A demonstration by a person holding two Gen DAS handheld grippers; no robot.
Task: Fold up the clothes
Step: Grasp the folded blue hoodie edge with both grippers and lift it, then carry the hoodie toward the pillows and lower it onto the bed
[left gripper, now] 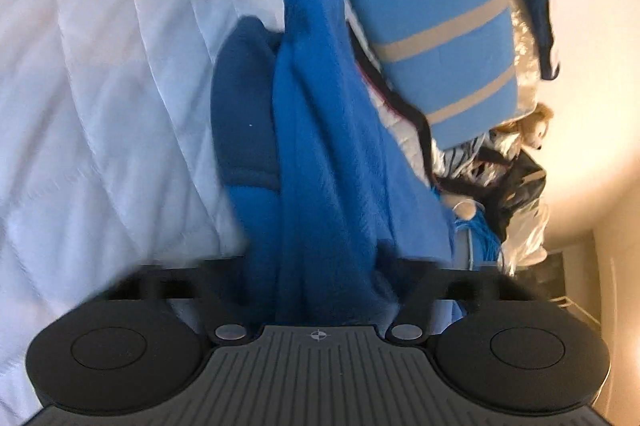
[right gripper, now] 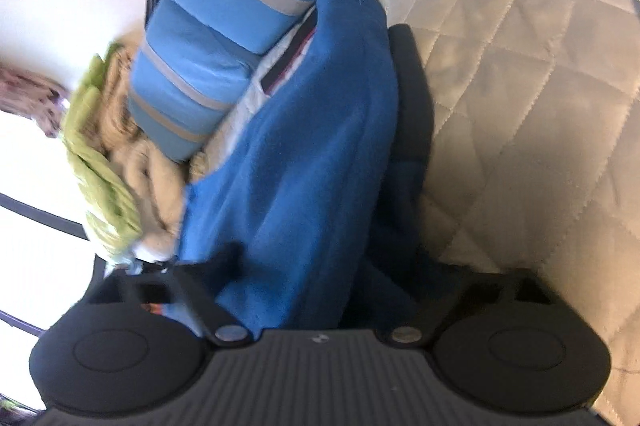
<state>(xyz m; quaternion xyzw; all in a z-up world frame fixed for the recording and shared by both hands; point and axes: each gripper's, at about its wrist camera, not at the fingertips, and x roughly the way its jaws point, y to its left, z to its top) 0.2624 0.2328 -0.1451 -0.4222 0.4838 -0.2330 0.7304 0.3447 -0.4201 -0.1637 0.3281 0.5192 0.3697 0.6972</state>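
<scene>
A blue fleece garment (left gripper: 316, 153) with a darker blue part (left gripper: 244, 105) hangs bunched from my left gripper (left gripper: 320, 266), which is shut on it; the cloth hides the fingertips. The same blue fleece garment (right gripper: 312, 153) fills the middle of the right wrist view, with a dark navy part (right gripper: 412, 113) on its right side. My right gripper (right gripper: 316, 266) is shut on it too, fingertips buried in cloth. Both views are tilted and blurred. The garment is stretched over the white quilted bed cover (left gripper: 100, 85).
Light blue pillows with grey stripes (left gripper: 432, 25) (right gripper: 224, 17) lie just beyond the garment. A plush toy (left gripper: 532, 125) and dark clutter (left gripper: 516, 185) sit by the wall. Green and beige bedding (right gripper: 108, 153) lies at left. The quilted cover (right gripper: 520, 85) spreads to the right.
</scene>
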